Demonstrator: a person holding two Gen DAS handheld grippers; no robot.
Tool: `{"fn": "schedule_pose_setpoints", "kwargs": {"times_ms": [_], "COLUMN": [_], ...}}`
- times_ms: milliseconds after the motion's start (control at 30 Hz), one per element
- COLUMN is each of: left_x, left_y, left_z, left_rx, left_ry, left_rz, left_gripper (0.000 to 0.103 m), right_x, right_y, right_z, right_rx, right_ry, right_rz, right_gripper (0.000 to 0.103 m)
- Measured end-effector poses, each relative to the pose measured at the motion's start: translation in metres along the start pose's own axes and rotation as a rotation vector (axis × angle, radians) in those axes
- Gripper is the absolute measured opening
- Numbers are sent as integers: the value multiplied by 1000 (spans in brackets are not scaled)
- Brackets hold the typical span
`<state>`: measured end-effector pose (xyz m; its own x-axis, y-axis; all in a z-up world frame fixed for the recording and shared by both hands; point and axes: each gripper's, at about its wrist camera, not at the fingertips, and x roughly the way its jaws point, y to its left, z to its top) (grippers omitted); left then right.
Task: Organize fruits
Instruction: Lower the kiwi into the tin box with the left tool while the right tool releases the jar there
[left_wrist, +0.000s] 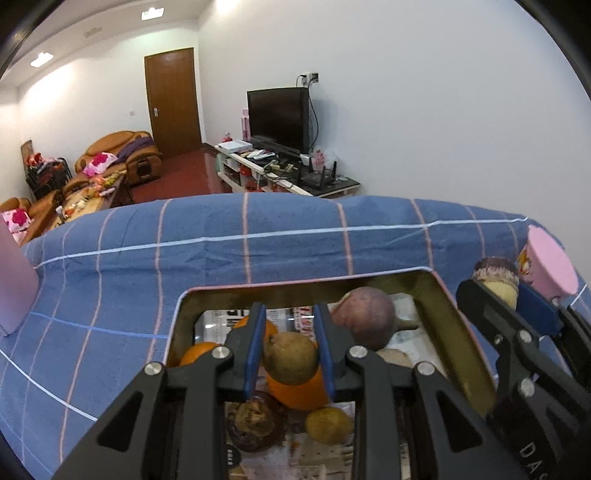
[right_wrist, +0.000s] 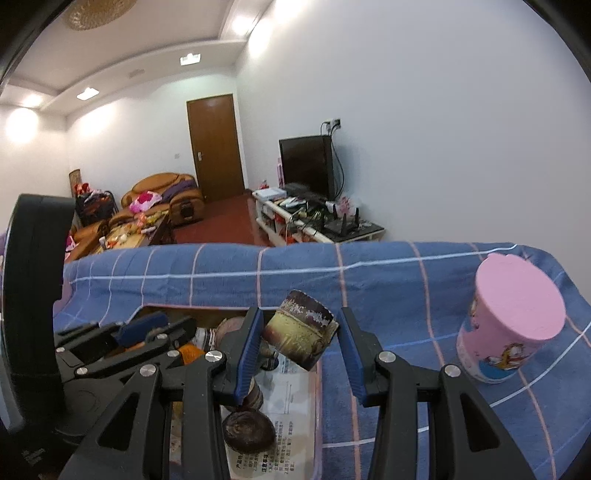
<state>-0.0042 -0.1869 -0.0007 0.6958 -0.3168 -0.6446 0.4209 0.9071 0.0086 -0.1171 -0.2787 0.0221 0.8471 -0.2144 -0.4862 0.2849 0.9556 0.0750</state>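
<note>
Brown, round fruit (left_wrist: 290, 357) clamped in left hand-held gripper (left_wrist: 290, 347) — right hand-held gripper (right_wrist: 301, 341) pinches a mottled chunk (right_wrist: 301, 328).

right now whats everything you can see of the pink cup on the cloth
The pink cup looks like plastic, with a flat pink top and cartoon figures printed on its paler lower side. It stands on the blue checked cloth, leaning in the fisheye view, right of the tray and apart from both grippers. Nothing else touches it.

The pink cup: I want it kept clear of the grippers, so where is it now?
In the right wrist view the pink cup stands upside down on the blue checked cloth, right of the tray and the right gripper.
</note>
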Motion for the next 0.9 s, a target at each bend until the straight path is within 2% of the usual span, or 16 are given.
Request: {"fn": "schedule_pose_setpoints", "kwargs": {"times_ms": [67, 267, 633, 900], "left_x": [1, 5, 4, 3], "left_y": [-2, -1, 0, 2], "left_z": [-2, -5, -3, -5], "left_rx": [18, 25, 18, 17], "left_ry": [-6, 7, 5, 6], "left_rz": [24, 31, 34, 31], "left_gripper": [29, 28, 28, 28], "right_x": [6, 24, 30, 38], "right_y": [0, 3, -2, -14], "right_z": [0, -3, -5, -8], "right_rx": [-4, -19, 25, 135], "right_ry": [12, 72, 106, 142], "right_rz": [-3, 16, 112, 221], "right_gripper": [44, 44, 44, 44]}}
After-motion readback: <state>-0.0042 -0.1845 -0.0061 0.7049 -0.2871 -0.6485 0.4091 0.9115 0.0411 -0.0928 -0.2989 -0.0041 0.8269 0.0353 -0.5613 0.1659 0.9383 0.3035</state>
